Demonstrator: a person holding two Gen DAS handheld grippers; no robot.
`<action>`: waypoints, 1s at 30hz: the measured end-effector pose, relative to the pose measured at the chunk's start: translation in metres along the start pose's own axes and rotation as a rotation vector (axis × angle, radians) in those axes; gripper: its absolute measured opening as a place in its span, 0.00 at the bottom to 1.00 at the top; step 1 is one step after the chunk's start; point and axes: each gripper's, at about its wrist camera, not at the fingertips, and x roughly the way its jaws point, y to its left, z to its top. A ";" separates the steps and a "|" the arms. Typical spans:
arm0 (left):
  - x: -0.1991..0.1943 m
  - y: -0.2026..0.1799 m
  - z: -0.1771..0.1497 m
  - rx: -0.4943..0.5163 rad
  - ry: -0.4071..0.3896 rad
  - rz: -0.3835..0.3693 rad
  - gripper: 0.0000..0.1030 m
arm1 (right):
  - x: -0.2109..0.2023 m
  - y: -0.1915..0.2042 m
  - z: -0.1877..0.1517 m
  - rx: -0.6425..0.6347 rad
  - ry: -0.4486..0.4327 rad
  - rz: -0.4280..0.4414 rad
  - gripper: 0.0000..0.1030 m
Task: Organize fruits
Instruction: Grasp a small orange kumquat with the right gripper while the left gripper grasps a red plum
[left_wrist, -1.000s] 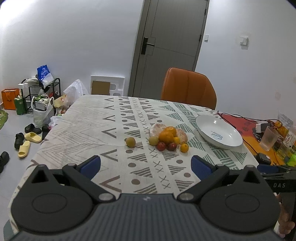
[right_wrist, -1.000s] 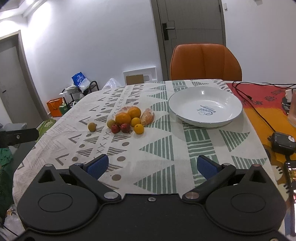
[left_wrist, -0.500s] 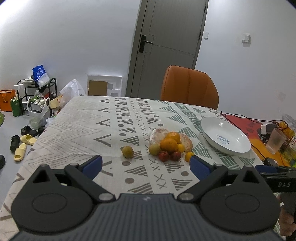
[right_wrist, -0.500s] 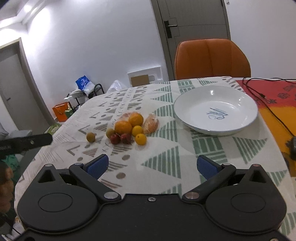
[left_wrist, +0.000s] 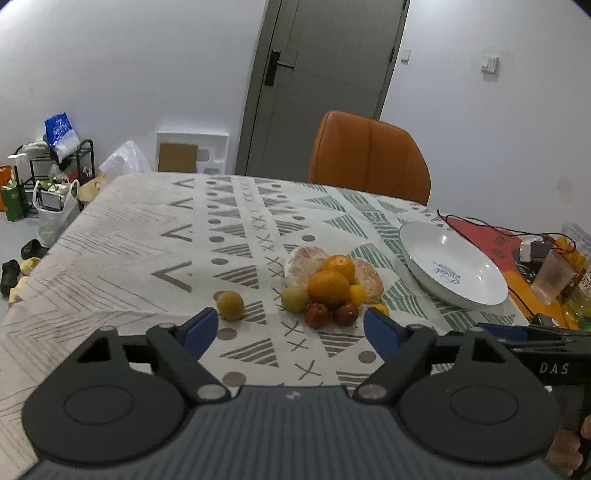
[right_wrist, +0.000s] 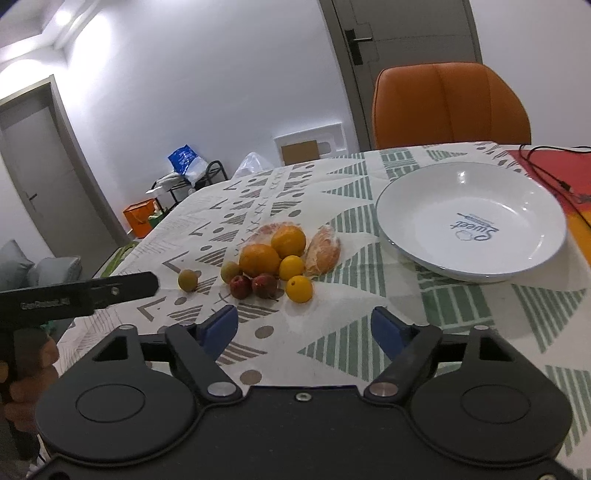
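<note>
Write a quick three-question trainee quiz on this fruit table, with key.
1. True or false: the white plate already holds fruit.
2. Which fruit sits apart from the pile? A) a red one B) a green one C) an orange
3. Fill in: both the left hand-held gripper and the right hand-held gripper are ____ and hold nothing.

Key: 1 false, the plate is bare; 2 B, it lies alone on the tablecloth, left of the pile; 3 open.

Both hand-held grippers (left_wrist: 290, 328) (right_wrist: 304, 328) nearer the fruit pile (left_wrist: 330, 284), seemingly lower
</note>
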 end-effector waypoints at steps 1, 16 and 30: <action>0.004 0.000 0.000 0.004 0.008 -0.001 0.77 | 0.002 -0.001 0.000 0.000 0.005 0.001 0.73; 0.058 -0.002 0.004 -0.028 0.114 -0.038 0.50 | 0.044 -0.009 0.012 0.009 0.048 0.026 0.54; 0.089 -0.010 0.002 -0.028 0.171 -0.048 0.35 | 0.069 -0.006 0.017 -0.006 0.084 0.050 0.42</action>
